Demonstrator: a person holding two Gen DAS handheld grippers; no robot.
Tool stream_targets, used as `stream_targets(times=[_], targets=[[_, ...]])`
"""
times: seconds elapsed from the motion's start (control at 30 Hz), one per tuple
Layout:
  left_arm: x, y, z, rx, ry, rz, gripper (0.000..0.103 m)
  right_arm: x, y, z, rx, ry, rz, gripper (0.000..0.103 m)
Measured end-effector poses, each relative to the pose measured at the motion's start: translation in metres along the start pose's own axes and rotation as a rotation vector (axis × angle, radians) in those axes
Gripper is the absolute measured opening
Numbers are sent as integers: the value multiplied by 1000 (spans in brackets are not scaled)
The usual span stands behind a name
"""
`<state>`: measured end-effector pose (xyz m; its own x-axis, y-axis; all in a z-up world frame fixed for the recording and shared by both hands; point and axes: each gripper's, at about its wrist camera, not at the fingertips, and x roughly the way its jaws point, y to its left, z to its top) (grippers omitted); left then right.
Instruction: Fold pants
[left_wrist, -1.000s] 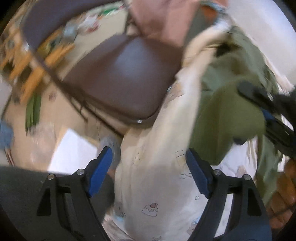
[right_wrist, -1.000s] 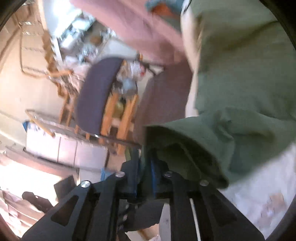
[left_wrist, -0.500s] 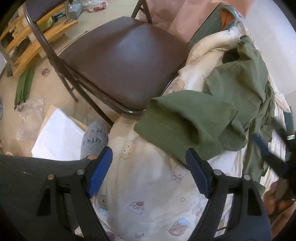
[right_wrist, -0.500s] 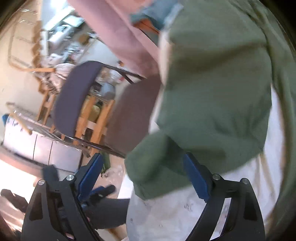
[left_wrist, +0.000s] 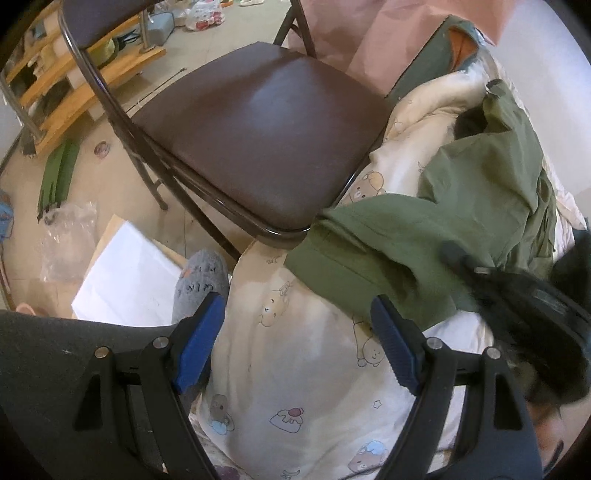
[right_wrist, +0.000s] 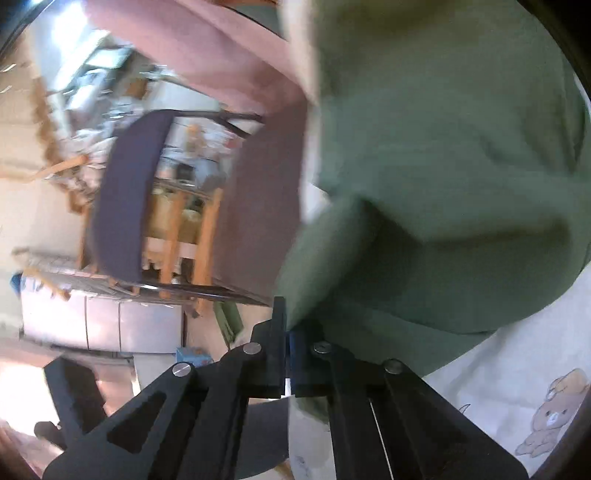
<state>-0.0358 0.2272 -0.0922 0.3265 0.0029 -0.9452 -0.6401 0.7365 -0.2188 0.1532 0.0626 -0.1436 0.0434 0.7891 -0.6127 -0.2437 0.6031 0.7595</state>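
Observation:
Olive green pants lie crumpled on a cream bedsheet with cartoon bears, one leg end reaching toward the chair. My left gripper hangs open above the bare sheet just in front of that leg end, nothing between its blue pads. My right gripper comes in from the right and rests on the pants' leg. In the right wrist view the right gripper has its jaws closed together, with the edge of the green pants pinched between them.
A brown folding chair stands against the bed's edge, close to the pants' leg end. On the floor below are a foot in a grey sock, white paper on cardboard and a wooden rack. Pink cloth hangs behind.
The right gripper let the pants' leg drop onto the sheet, stood open half a second ago, then closed again on the fabric's edge. The left gripper stayed open.

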Motion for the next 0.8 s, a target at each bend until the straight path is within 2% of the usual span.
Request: stream_targets(times=[0.07, 0.13, 0.23, 0.33, 0.4, 0.47, 0.57, 0.67, 0.73, 0.8], targets=[[-3, 3, 0, -16, -6, -9, 79, -29, 11, -8, -74, -38, 25, 0], [-13, 5, 0, -22, -48, -8, 79, -63, 22, -22, -110, -52, 43, 0], [-44, 0, 0, 18, -178, -10, 79, -120, 26, -58, -134, -65, 65, 0], [-80, -4, -3, 43, -340, -39, 79, -168, 19, -109, -135, -29, 34, 0], [-88, -13, -6, 94, -383, -31, 86, -185, -2, -139, -77, 19, 20, 0], [-75, -23, -7, 130, -329, -38, 87, -192, -33, -166, -9, 61, -30, 0], [-34, -37, -10, 173, -120, -56, 87, -188, -95, -196, 135, 122, -130, 0], [-3, -50, -23, 247, 44, -48, 87, -175, -142, -201, 244, 161, -182, 4], [10, -58, -40, 315, 125, -37, 87, -164, -153, -198, 249, 180, -199, 5], [20, -57, -61, 333, 203, -42, 87, -158, -156, -197, 241, 189, -211, 5]])
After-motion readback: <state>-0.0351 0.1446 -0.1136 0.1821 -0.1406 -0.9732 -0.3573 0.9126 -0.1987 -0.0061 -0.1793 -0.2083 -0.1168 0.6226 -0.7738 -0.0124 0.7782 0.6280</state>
